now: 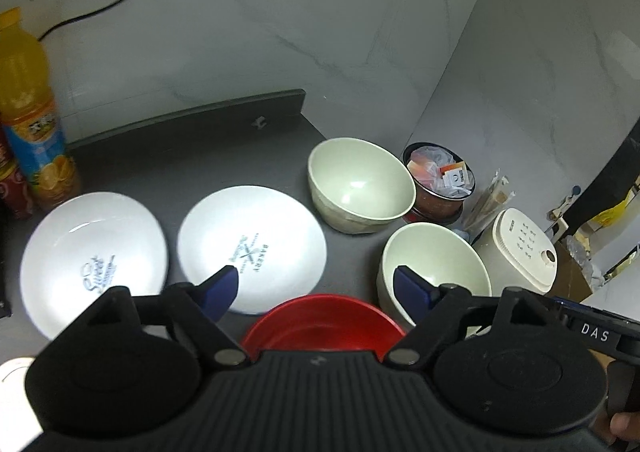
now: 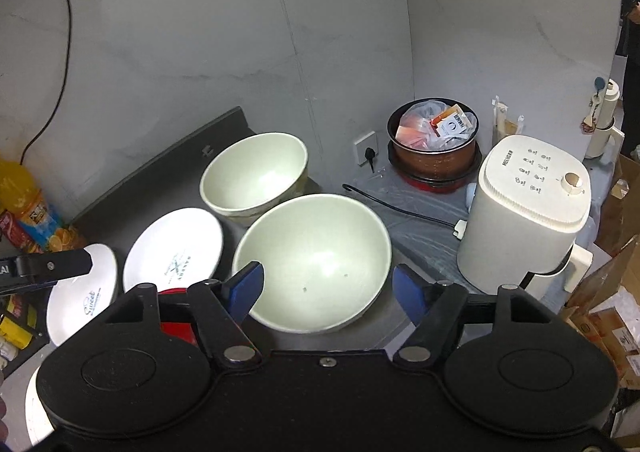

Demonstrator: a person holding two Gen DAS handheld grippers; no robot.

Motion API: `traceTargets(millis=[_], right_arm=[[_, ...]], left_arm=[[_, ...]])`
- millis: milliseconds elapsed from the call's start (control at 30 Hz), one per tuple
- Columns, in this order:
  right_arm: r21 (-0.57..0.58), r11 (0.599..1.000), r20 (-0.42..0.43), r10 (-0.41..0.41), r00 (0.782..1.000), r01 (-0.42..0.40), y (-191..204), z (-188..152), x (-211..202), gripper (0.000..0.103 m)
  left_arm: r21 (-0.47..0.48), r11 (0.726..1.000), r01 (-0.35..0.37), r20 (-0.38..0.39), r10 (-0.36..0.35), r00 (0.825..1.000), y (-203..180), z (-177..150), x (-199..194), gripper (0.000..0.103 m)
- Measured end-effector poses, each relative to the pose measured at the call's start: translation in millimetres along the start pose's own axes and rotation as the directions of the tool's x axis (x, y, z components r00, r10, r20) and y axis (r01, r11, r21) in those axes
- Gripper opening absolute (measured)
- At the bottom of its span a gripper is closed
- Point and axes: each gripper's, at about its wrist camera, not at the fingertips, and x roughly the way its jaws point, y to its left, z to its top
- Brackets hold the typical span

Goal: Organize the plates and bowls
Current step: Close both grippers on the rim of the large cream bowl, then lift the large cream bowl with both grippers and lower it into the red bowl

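Two white plates lie on the dark counter: a "Sweet" plate (image 1: 92, 256) on the left and a "Bakery" plate (image 1: 252, 244) beside it. Two cream bowls stand to the right: a far bowl (image 1: 360, 184) and a near bowl (image 1: 436, 268). A red bowl (image 1: 320, 324) sits just under my left gripper (image 1: 316, 288), which is open and empty above it. My right gripper (image 2: 328, 288) is open and empty, its fingers either side of the near cream bowl (image 2: 316, 256). The far bowl (image 2: 256, 176), Bakery plate (image 2: 176, 248) and Sweet plate (image 2: 80, 300) lie to its left.
An orange juice bottle (image 1: 32, 120) and a red can (image 1: 14, 192) stand at the far left. A red-brown pot (image 2: 434, 148) filled with packets and a white appliance (image 2: 528, 208) stand to the right, with a black cord (image 2: 400, 208) in front. Cardboard boxes (image 2: 608, 300) lie at the right edge.
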Motion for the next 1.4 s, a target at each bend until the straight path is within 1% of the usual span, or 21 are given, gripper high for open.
traceTargets(millis=[67, 133, 200, 333, 400, 500, 533, 667, 733, 800, 900, 1000, 1033, 1067, 1100, 1133, 1167, 1200, 1300, 1400], right_arm=[[0.0, 1.0, -0.007, 0.008, 1.0, -0.008, -6, 4, 6, 0.065], [0.0, 1.0, -0.02, 0.017, 1.0, -0.017, -14, 6, 14, 0.063], [0.009, 1.0, -0.038, 0.026, 0.999, -0.025, -21, 7, 21, 0.059], [0.01, 0.999, -0.072, 0.046, 0.996, -0.046, -32, 11, 37, 0.057], [0.003, 0.999, -0.092, 0.051, 0.994, -0.051, -35, 13, 46, 0.051], [0.014, 0.997, -0.128, 0.071, 0.989, -0.07, -40, 12, 58, 0.044], [0.017, 0.997, -0.14, 0.076, 0.987, -0.075, -42, 12, 63, 0.043], [0.03, 0.996, -0.179, 0.091, 0.98, -0.087, -48, 10, 78, 0.04], [0.033, 0.996, -0.201, 0.092, 0.975, -0.088, -51, 9, 86, 0.039], [0.036, 0.995, -0.219, 0.099, 0.971, -0.093, -53, 7, 92, 0.036], [0.047, 0.994, -0.242, 0.105, 0.964, -0.097, -56, 4, 101, 0.036], [0.065, 0.993, -0.266, 0.115, 0.957, -0.102, -58, 3, 111, 0.035], [0.067, 0.992, -0.269, 0.118, 0.956, -0.104, -59, 3, 114, 0.035], [0.065, 0.992, -0.27, 0.12, 0.955, -0.106, -59, 3, 117, 0.03], [0.056, 0.992, -0.268, 0.121, 0.956, -0.11, -59, 2, 120, 0.023], [0.046, 0.993, -0.272, 0.121, 0.955, -0.112, -59, 2, 123, 0.022], [0.047, 0.992, -0.278, 0.128, 0.952, -0.12, -59, 1, 126, 0.02], [0.052, 0.991, -0.278, 0.13, 0.952, -0.121, -59, 1, 128, 0.02], [0.031, 0.993, -0.269, 0.121, 0.956, -0.117, -57, 2, 126, 0.019], [0.04, 0.992, -0.244, 0.125, 0.962, -0.119, -59, 4, 120, 0.019]], left_arm=[[-0.005, 1.0, 0.004, -0.011, -0.004, 1.0, -7, 2, 11, 0.08], [-0.008, 1.0, 0.004, -0.023, -0.004, 1.0, -15, 4, 22, 0.074], [-0.015, 1.0, 0.012, -0.034, -0.012, 0.999, -21, 6, 33, 0.07], [-0.019, 0.999, 0.025, -0.069, -0.027, 0.997, -34, 7, 56, 0.061], [-0.03, 0.999, 0.027, -0.093, -0.029, 0.995, -39, 6, 69, 0.058], [-0.037, 0.999, 0.026, -0.12, -0.03, 0.992, -45, 6, 86, 0.056], [-0.037, 0.999, 0.027, -0.128, -0.031, 0.991, -47, 6, 91, 0.052], [-0.039, 0.999, 0.021, -0.165, -0.027, 0.986, -53, 4, 112, 0.048], [-0.039, 0.999, 0.0, -0.193, -0.008, 0.981, -55, 3, 124, 0.043], [-0.06, 0.998, 0.001, -0.216, -0.014, 0.976, -55, 2, 134, 0.038], [-0.068, 0.998, -0.013, -0.24, -0.004, 0.971, -56, 0, 147, 0.035], [-0.084, 0.996, -0.016, -0.274, -0.008, 0.962, -57, -1, 160, 0.03], [-0.08, 0.997, -0.012, -0.28, -0.011, 0.96, -59, -1, 165, 0.03], [-0.067, 0.998, -0.011, -0.281, -0.008, 0.96, -61, -1, 169, 0.029], [-0.048, 0.999, -0.021, -0.279, 0.007, 0.96, -64, -1, 172, 0.027], [-0.044, 0.999, -0.025, -0.293, 0.011, 0.956, -66, -1, 177, 0.022], [-0.055, 0.998, -0.017, -0.304, -0.001, 0.953, -66, -1, 179, 0.019], [-0.063, 0.998, -0.008, -0.308, -0.012, 0.951, -66, -1, 181, 0.013], [-0.037, 0.999, -0.021, -0.299, 0.009, 0.954, -72, -1, 180, 0.012], [-0.047, 0.999, -0.004, -0.291, -0.01, 0.957, -72, -1, 175, 0.012]])
